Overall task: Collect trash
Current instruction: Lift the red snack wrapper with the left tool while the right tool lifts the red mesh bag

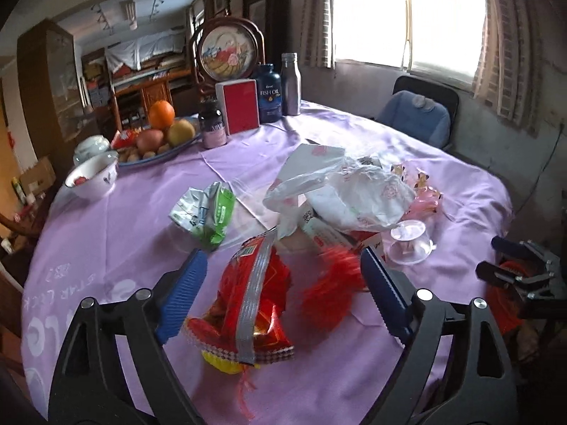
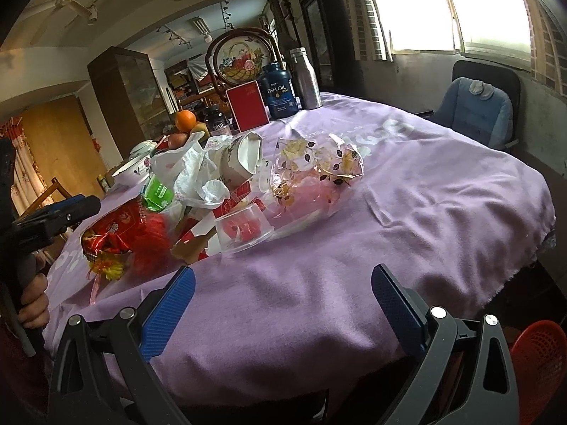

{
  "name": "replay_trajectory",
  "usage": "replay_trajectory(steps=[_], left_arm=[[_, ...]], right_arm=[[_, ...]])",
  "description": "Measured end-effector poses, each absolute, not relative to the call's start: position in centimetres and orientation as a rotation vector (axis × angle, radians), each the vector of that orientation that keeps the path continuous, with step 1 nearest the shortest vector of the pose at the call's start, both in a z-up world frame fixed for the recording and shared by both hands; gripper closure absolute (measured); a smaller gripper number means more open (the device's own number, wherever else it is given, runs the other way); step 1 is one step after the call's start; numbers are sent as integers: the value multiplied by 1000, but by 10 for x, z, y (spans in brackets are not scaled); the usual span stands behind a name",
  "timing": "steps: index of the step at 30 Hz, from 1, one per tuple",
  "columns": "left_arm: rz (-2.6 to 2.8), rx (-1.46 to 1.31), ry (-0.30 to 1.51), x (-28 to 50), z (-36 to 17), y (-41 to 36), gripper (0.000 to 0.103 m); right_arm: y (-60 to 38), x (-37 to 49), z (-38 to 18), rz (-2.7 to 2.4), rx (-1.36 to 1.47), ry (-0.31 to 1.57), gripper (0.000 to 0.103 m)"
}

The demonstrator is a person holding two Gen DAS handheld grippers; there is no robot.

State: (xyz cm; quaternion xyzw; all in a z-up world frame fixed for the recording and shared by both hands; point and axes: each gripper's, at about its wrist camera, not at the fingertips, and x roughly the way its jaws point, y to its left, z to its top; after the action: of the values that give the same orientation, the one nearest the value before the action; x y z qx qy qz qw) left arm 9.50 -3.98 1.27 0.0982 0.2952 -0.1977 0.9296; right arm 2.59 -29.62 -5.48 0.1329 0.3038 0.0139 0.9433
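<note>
My left gripper point(image 1: 283, 292) stands open over the near part of the purple tablecloth point(image 1: 134, 233). A red snack bag point(image 1: 248, 304) lies between its blue pads without touching them, and a red fuzzy scrap point(image 1: 333, 287) sits beside the right pad. Beyond lie a green wrapper point(image 1: 205, 212), a white plastic bag point(image 1: 354, 191) and a clear plastic cup point(image 1: 411, 242). My right gripper point(image 2: 283, 308) is open above bare cloth with nothing between its fingers. In its view the cup point(image 2: 244, 230) and floral cellophane point(image 2: 319, 166) lie ahead, the snack bag point(image 2: 113, 230) to the left.
At the table's far side stand a fruit plate point(image 1: 177, 150), a bowl point(image 1: 95, 186), a red box point(image 1: 241, 106), a fish oil bottle point(image 1: 270, 92) and a metal bottle point(image 1: 290, 83). A blue-cushioned chair point(image 1: 414, 113) is behind the table. A red basket point(image 2: 538, 364) sits low at the right.
</note>
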Motion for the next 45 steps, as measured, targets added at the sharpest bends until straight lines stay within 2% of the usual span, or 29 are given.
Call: replay_trajectory(steps=[7, 11, 15, 16, 17, 19, 20, 23, 26, 27, 30, 31, 32, 37, 39, 41, 42, 43, 45], left_arm=[[-345, 205, 695, 102, -11, -16, 17], [-362, 308, 684, 110, -22, -36, 17], [-363, 323, 778, 135, -40, -44, 17], [-366, 309, 788, 138, -42, -42, 21], [-376, 289, 787, 140, -41, -39, 37], [-409, 250, 773, 138, -33, -30, 56], [-420, 215, 747, 136, -26, -22, 58], [-419, 85, 665, 132, -1, 12, 58], [-411, 14, 654, 137, 5, 33, 60], [-424, -12, 661, 138, 5, 37, 60], [-464, -55, 698, 141, -3, 40, 48], [-469, -52, 711, 142, -5, 38, 33], [-469, -36, 718, 141, -6, 33, 24], [-419, 13, 668, 135, -4, 32, 20], [-427, -43, 693, 141, -6, 42, 19], [-434, -80, 723, 146, -9, 48, 19], [-441, -87, 735, 148, -10, 49, 19], [-447, -88, 741, 148, -11, 48, 19], [-469, -75, 749, 147, -12, 44, 19]], right_arm=[[-294, 26, -58, 54, 284, 630, 6], [-289, 27, -59, 68, 286, 641, 6], [-282, 24, -51, 73, 265, 623, 6], [-280, 24, -50, 79, 263, 621, 6], [-277, 25, -48, 87, 258, 621, 6], [-270, 31, -44, 120, 252, 626, 6], [-265, 34, -43, 141, 254, 629, 6], [-247, 49, -35, 229, 264, 635, 6], [-217, 66, -28, 315, 232, 643, 6], [-209, 70, -28, 325, 214, 645, 6], [-187, 83, -30, 359, 176, 671, 6], [-181, 90, -31, 380, 174, 691, 6], [-176, 98, -35, 401, 178, 719, 6], [-154, 130, -47, 405, 164, 804, 15], [-147, 143, -53, 393, 145, 843, 16], [-143, 153, -61, 377, 122, 875, 24], [-143, 154, -63, 376, 124, 873, 46], [-144, 152, -63, 401, 135, 871, 61], [-151, 145, -62, 434, 168, 853, 61]])
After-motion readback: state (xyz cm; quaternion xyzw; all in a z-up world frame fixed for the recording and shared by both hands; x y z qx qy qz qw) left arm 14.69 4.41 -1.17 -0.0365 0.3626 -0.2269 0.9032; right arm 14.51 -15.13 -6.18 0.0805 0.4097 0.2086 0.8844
